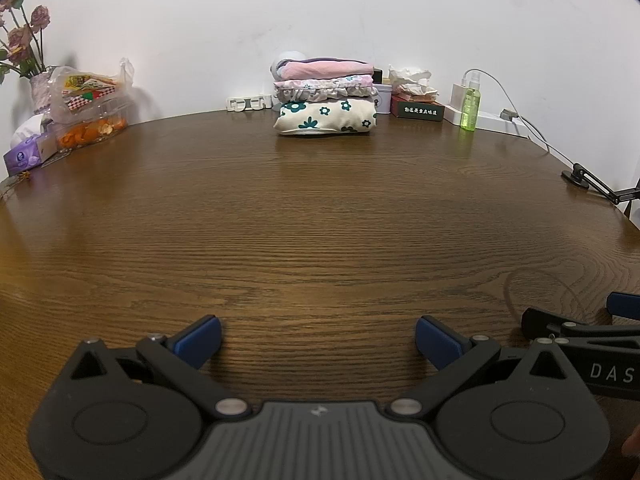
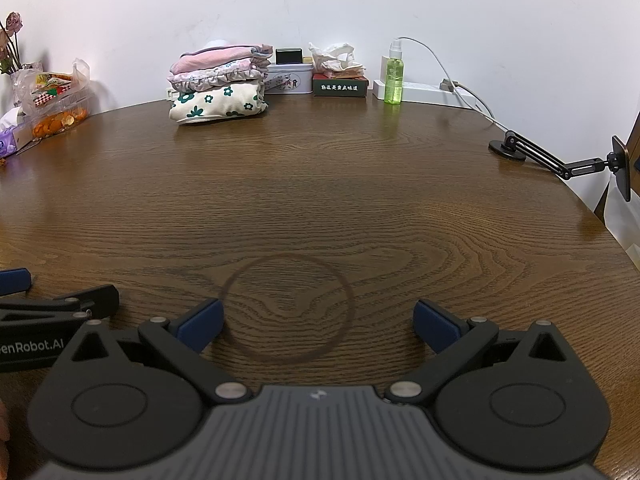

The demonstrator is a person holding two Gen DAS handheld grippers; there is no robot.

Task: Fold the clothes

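A stack of folded clothes (image 1: pixel 326 96) stands at the far edge of the brown wooden table (image 1: pixel 320 220), by the wall: a cream garment with green flowers (image 1: pixel 326 118) at the bottom, a frilled floral one and a pink one on top. The stack also shows in the right wrist view (image 2: pixel 218 80). My left gripper (image 1: pixel 318 340) is open and empty, low over the near table. My right gripper (image 2: pixel 318 326) is open and empty, just to its right, over a faint ring mark (image 2: pixel 286 308). The two grippers are side by side.
Along the wall: a bag of snacks over oranges (image 1: pixel 88 108), a purple tissue pack (image 1: pixel 28 154), a flower vase (image 1: pixel 40 88), a tin (image 2: pixel 290 78), a dark box with tissues (image 2: pixel 340 84), a green spray bottle (image 2: pixel 394 74), a power strip with cable (image 2: pixel 424 92). A black phone-holder arm (image 2: pixel 552 160) stands at the right edge.
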